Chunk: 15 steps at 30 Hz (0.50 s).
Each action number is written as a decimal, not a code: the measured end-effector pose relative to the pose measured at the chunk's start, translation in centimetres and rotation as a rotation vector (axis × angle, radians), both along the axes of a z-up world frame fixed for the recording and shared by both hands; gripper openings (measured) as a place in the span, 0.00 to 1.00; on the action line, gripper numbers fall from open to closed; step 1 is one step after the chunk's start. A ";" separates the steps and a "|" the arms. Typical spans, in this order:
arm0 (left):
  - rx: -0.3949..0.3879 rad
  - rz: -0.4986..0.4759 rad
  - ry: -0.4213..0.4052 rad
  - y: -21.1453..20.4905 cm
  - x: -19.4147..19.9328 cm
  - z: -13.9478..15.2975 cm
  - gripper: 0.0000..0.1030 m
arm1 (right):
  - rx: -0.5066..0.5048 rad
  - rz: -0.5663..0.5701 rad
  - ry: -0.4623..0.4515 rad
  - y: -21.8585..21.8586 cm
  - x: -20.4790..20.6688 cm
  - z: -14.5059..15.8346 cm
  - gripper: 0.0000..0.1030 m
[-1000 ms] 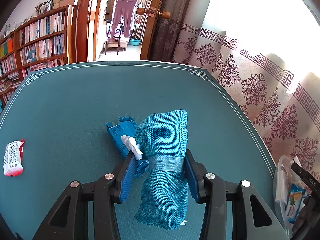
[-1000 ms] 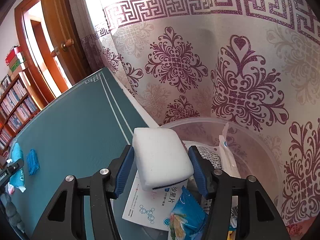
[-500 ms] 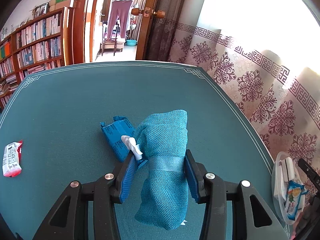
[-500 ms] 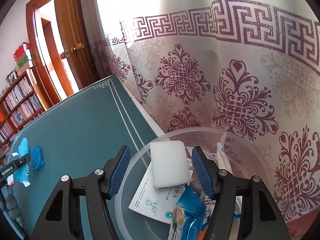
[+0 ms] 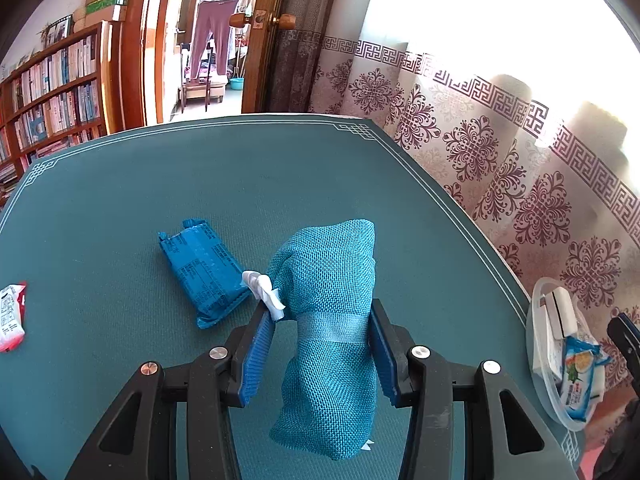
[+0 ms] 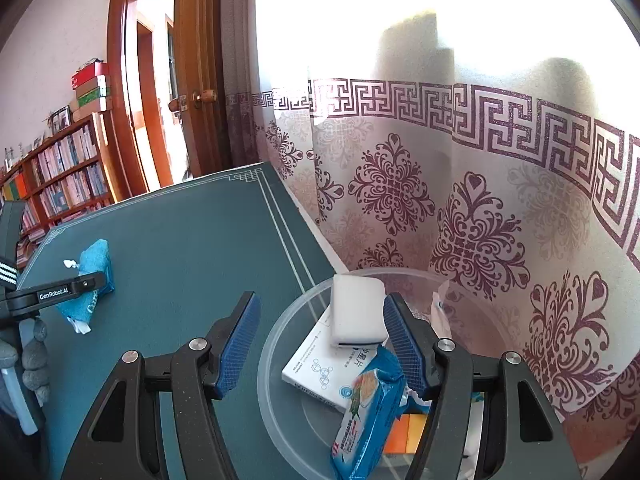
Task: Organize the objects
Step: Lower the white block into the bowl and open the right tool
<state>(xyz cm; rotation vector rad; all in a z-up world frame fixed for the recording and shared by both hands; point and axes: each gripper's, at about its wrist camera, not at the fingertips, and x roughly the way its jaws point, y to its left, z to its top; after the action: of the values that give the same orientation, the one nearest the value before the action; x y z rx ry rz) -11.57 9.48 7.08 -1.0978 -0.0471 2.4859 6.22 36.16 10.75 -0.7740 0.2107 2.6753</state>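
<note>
In the lower middle of the right wrist view, the right gripper has just been opening and now stands wide with nothing pinched; the white sponge it held a second ago lies in the clear tub on a white box, so that item counts as sorted. The claw tilts down over the tub's near rim. In the left view's lower centre, the left gripper clamps the teal mesh pouch above the green table, angled downward; beyond, left of centre, lies a blue packet.
</note>
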 end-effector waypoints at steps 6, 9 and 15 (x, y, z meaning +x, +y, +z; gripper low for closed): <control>0.015 -0.071 -0.032 2.5 1.6 -0.3 0.48 | -0.034 -0.010 0.007 1.0 0.9 -0.1 0.64; 0.031 -0.118 -0.063 3.9 2.6 -0.7 0.48 | -0.058 -0.023 0.004 1.5 0.8 -0.4 0.64; 0.029 -0.213 -0.088 7.5 5.4 -1.1 0.48 | -0.064 -0.024 0.011 1.9 0.9 -0.6 0.64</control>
<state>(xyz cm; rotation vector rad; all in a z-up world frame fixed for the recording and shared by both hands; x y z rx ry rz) -6.17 17.02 6.00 -1.1374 0.0074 2.2420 7.11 38.09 10.19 -0.7710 0.3078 2.6620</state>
